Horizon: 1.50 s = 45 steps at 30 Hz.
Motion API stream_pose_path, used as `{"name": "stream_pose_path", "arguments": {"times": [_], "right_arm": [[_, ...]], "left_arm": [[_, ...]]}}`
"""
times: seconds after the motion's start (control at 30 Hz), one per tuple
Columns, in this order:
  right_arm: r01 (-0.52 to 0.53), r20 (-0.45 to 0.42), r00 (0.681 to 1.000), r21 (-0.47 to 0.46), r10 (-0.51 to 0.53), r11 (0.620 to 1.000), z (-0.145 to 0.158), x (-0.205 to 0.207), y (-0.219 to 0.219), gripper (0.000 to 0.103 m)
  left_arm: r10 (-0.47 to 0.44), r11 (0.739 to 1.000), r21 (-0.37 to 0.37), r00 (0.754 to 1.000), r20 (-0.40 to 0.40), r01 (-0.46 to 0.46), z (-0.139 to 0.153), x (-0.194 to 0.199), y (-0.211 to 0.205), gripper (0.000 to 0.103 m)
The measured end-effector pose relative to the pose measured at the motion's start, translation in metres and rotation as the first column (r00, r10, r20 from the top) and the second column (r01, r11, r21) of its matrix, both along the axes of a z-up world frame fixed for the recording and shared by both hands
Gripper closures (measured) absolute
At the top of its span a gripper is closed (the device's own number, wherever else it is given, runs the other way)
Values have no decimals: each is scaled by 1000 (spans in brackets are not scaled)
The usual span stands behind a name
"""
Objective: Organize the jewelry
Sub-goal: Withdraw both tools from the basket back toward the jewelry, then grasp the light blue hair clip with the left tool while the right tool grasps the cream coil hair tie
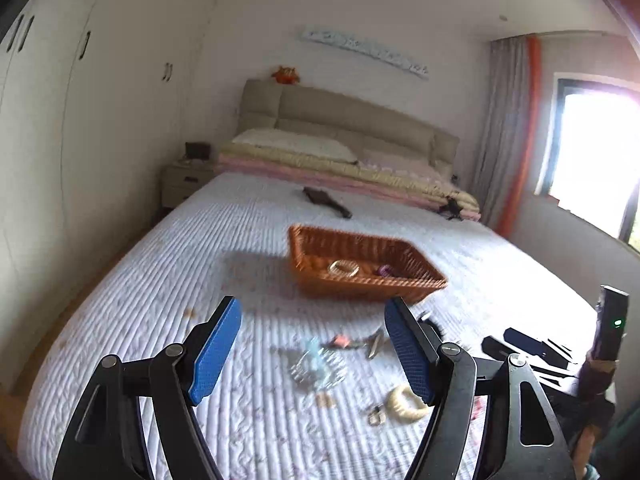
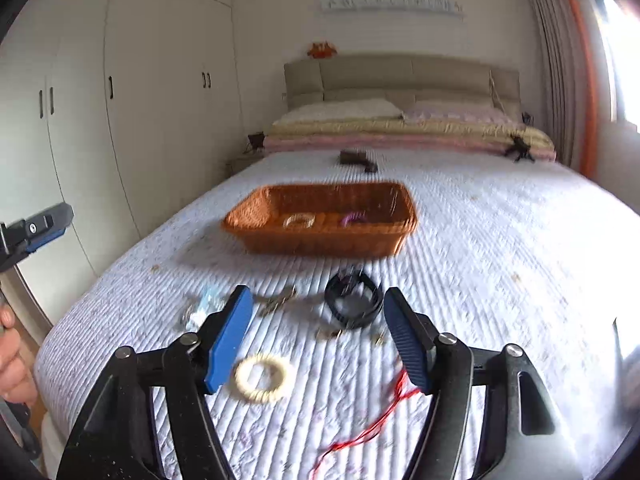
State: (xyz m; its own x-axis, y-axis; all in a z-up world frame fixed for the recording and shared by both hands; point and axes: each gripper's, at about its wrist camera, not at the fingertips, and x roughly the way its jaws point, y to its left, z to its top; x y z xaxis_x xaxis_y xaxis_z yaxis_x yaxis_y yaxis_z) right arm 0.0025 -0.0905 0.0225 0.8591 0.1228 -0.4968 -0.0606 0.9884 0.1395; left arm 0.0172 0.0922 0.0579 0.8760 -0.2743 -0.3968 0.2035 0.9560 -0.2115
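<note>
A brown wicker basket (image 1: 416, 286) (image 2: 256, 216) sits mid-bed and holds a cream bangle (image 1: 343, 267) (image 2: 299, 221) and a purple piece (image 1: 385, 270) (image 2: 352, 219). Loose on the quilt lie a cream bead bracelet (image 1: 405, 400) (image 2: 261, 376), a black band (image 2: 352, 300), a red cord (image 2: 372, 426), a pale blue and silver piece (image 1: 318, 364) (image 2: 202, 308) and small metal bits (image 1: 374, 344). My left gripper (image 1: 312, 352) is open and empty above the loose pieces. My right gripper (image 2: 318, 340) is open and empty above the bracelet and band.
The bed's white quilt (image 1: 200, 264) has folded blankets and pillows (image 2: 400, 128) at its head and a dark object (image 1: 326, 200) beyond the basket. Wardrobes (image 2: 140, 100) line the left wall. The left gripper shows at the right wrist view's left edge (image 2: 36, 232).
</note>
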Motion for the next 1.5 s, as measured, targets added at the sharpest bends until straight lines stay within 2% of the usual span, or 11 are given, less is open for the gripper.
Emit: {"name": "stream_pose_path", "arguments": {"times": [0.13, 0.2, 0.27, 0.4, 0.53, 0.73, 0.87, 1.0, 1.03, 1.07, 1.5], "right_arm": [[-1, -101, 995, 15, 3, 1000, -25, 14, 7, 45], [-2, -151, 989, -3, 1, 1000, -36, 22, 11, 53], [-13, -185, 983, -6, 12, 1000, -45, 27, 15, 56], [-29, -208, 978, -27, 23, 999, -54, 33, 18, 63], [-43, -231, 972, -33, 34, 999, -62, 35, 18, 63], [-65, -270, 961, -14, 59, 998, -71, 43, 19, 63], [-69, -317, 947, -36, 53, 997, -79, 52, 24, 68], [-65, -338, 940, -42, 47, 997, -83, 57, 26, 72], [-68, -339, 939, -41, 50, 997, -83, 57, 26, 77], [-72, -340, 939, -40, 54, 997, -84, 58, 27, 88], [-73, -292, 954, -13, 66, 997, -76, 49, 20, 90]], "left_arm": [[-25, 1000, -4, 992, -125, 25, -42, 24, 1, 28], [-52, 999, -25, 979, -199, 48, -58, 39, 0, 30], [-108, 994, -51, 958, -264, 98, -71, 53, -7, 47], [-141, 990, -43, 935, -325, 134, -83, 73, -31, 52], [-162, 987, -51, 908, -385, 155, -95, 93, -51, 73], [-143, 989, -37, 887, -440, 141, -111, 107, -61, 74], [-138, 990, -37, 875, -463, 137, -118, 116, -67, 88], [-126, 991, -29, 875, -468, 127, -120, 120, -69, 92], [-116, 993, -19, 876, -468, 121, -121, 120, -70, 95], [-109, 993, -13, 879, -465, 116, -120, 120, -71, 96], [-140, 989, 0, 923, -359, 150, -104, 101, -74, 96]]}}
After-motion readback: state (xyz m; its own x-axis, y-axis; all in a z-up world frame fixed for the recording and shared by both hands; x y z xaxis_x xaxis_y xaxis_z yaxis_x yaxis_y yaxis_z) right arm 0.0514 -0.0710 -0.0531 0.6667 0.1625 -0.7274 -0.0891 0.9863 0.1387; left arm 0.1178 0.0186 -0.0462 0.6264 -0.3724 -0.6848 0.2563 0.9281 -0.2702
